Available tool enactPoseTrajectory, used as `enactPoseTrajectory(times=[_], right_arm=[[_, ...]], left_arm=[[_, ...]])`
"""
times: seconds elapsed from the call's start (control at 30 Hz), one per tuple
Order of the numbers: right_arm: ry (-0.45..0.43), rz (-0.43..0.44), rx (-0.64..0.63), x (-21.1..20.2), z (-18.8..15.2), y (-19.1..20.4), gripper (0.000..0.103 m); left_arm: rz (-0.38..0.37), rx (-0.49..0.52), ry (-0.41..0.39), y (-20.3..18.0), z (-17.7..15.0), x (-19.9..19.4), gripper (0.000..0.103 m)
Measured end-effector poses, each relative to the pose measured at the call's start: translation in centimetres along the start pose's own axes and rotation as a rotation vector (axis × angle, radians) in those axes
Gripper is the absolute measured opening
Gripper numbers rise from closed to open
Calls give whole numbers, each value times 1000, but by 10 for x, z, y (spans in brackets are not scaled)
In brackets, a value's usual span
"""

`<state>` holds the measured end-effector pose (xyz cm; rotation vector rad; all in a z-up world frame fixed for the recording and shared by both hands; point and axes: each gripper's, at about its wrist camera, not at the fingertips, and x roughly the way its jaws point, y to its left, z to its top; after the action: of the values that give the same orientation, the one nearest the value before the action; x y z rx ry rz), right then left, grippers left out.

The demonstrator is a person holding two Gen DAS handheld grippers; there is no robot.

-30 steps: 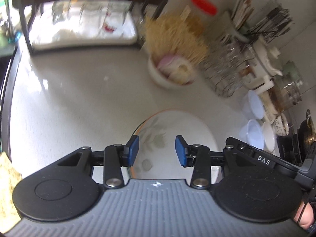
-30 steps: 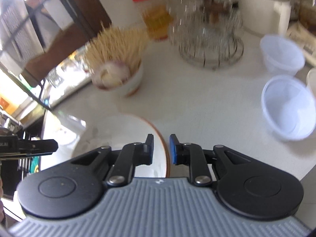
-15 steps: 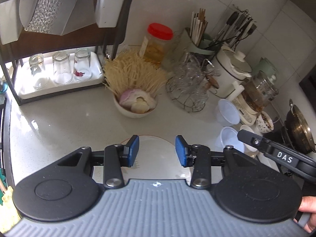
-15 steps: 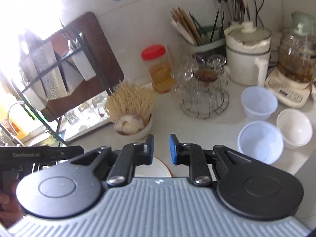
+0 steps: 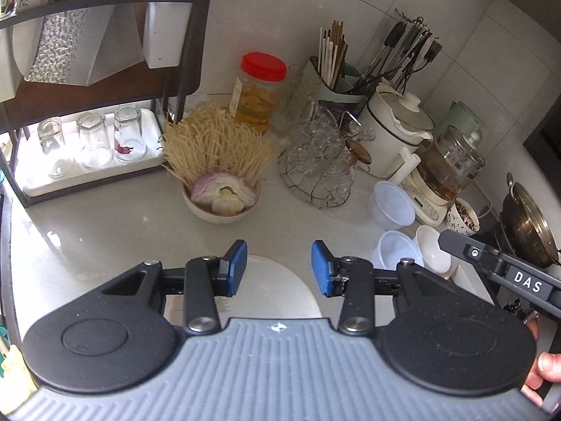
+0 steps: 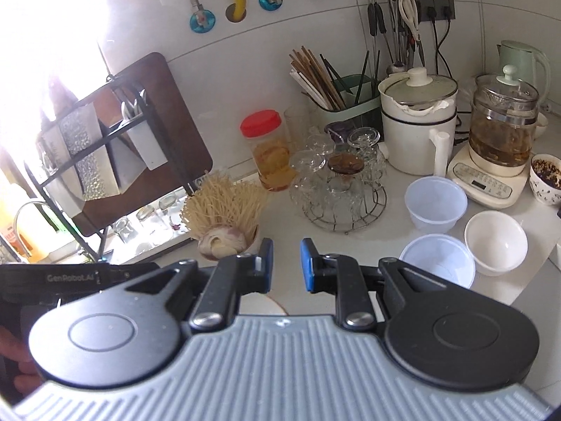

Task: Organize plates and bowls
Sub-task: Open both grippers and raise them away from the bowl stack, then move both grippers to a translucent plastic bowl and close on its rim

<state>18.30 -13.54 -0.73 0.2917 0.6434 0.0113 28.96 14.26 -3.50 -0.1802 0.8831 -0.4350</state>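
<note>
A white plate (image 5: 277, 291) with a brown rim lies on the counter just below my left gripper (image 5: 279, 268), whose blue pads stand apart with nothing between them. The right wrist view shows only a sliver of that plate (image 6: 261, 305) under my right gripper (image 6: 286, 265); its jaws are narrowly apart and hold nothing. To the right stand two clear plastic bowls (image 6: 436, 207) (image 6: 437, 263) and a white bowl (image 6: 496, 242). The same plastic bowls (image 5: 392, 203) (image 5: 396, 251) and white bowl (image 5: 433, 249) sit at the right of the left wrist view. Both grippers hover above the counter, touching none of these.
A bowl of dry noodles and onion (image 5: 221, 203) stands mid-counter. Behind it are a red-lidded jar (image 5: 261, 94), a wire rack of glasses (image 5: 319, 168), a chopstick holder (image 5: 336, 80), a white pot (image 5: 396, 133) and a glass kettle (image 5: 448, 165). A black dish rack (image 5: 87, 105) stands left, a wok (image 5: 526, 224) far right.
Both grippers have risen and tipped up, so the plate slid to the bottom of each view and the back wall came in. Neither gripper's jaws have changed.
</note>
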Motion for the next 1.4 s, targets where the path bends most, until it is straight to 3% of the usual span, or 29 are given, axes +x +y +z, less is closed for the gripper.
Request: enactPoseTrajectory(times=[0.33, 0.57, 0.97, 1.13, 1.23, 1.3, 1.4], right_arm=[[26, 45, -50, 1, 14, -62, 21], [55, 59, -27, -1, 14, -114, 21], [113, 23, 74, -1, -6, -200, 21], [179, -5, 112, 14, -19, -224, 21], [213, 13, 150, 23, -25, -238, 29], [220, 36, 183, 27, -28, -246, 49], [234, 30, 223, 36, -31, -257, 54]], left_arm=[[65, -16, -31, -69, -1, 20, 46], [91, -17, -4, -123, -12, 40, 46], [83, -27, 62, -186, -30, 93, 50], [71, -11, 84, -202, -39, 115, 51], [64, -9, 97, -209, -43, 129, 53], [65, -3, 105, -212, -45, 139, 54], [23, -14, 139, -214, -48, 154, 54]])
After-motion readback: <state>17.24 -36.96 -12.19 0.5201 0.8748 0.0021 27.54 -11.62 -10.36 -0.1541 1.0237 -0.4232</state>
